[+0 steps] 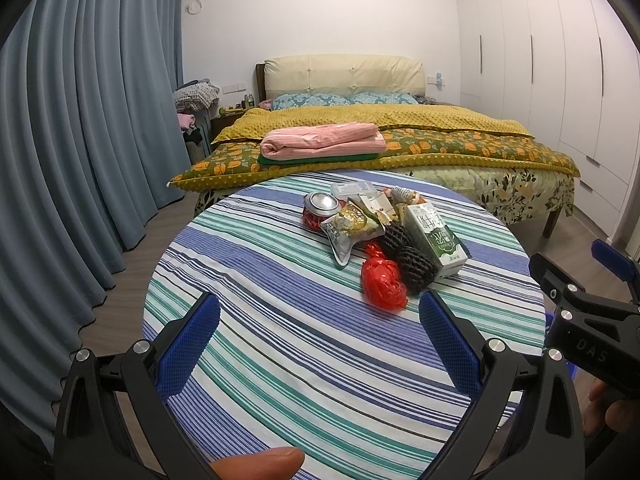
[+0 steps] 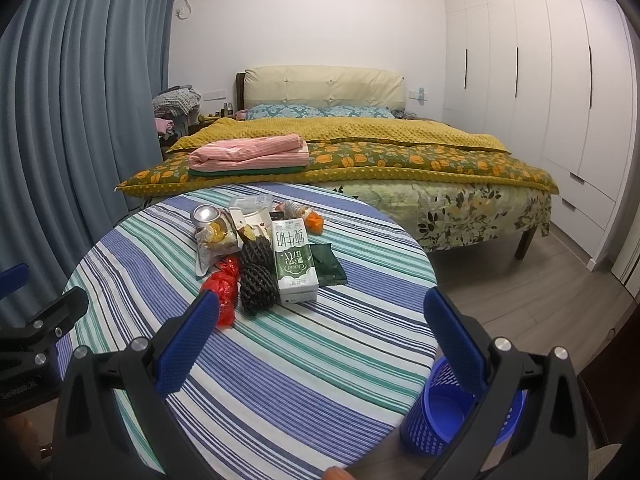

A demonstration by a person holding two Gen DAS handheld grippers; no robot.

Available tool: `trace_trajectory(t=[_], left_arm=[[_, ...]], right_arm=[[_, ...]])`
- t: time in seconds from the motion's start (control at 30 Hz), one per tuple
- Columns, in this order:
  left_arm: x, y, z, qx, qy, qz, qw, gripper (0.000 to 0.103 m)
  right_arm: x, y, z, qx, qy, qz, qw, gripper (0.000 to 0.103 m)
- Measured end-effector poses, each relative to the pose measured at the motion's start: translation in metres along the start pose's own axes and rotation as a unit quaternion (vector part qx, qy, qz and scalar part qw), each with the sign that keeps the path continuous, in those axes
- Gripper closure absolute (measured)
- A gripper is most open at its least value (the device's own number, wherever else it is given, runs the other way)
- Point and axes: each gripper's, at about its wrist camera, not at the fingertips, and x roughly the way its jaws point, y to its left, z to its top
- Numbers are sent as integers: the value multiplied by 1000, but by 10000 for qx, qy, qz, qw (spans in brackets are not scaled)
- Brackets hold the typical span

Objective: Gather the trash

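A heap of trash lies on the round striped table (image 1: 280, 340): a red crumpled plastic bag (image 1: 383, 280), two black foam nets (image 1: 414, 266), a green and white milk carton (image 1: 436, 238), a snack wrapper (image 1: 350, 228), a red can (image 1: 320, 208) and small packets behind. My left gripper (image 1: 320, 336) is open and empty, short of the red bag. In the right wrist view my right gripper (image 2: 322, 332) is open and empty, just short of the heap: carton (image 2: 294, 264), nets (image 2: 256, 280), red bag (image 2: 222, 288). A dark green sachet (image 2: 328, 264) lies beside the carton.
A blue mesh bin (image 2: 452, 412) stands on the floor by the table's right edge. A bed (image 1: 400, 148) with folded pink bedding stands beyond the table. Blue curtains (image 1: 80, 140) hang at left, white wardrobes (image 1: 560, 80) at right. My right gripper's body (image 1: 592, 320) shows at the left view's right edge.
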Motion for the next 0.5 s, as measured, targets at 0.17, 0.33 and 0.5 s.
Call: trace_trajectory(t=[0.17,0.33,0.5], left_arm=[[0,-1,-2,16,-9,10,10000,4],[0,0,-6,-9,18,-59,10000,4],[2,-2,-7,52,58,-100,9999,4]], right_arm=[[0,2,0,-3,3,-1,10000,5],[1,1,0,1,3,-7,10000,5],[1,-5,0,21,8,-1,10000,5]])
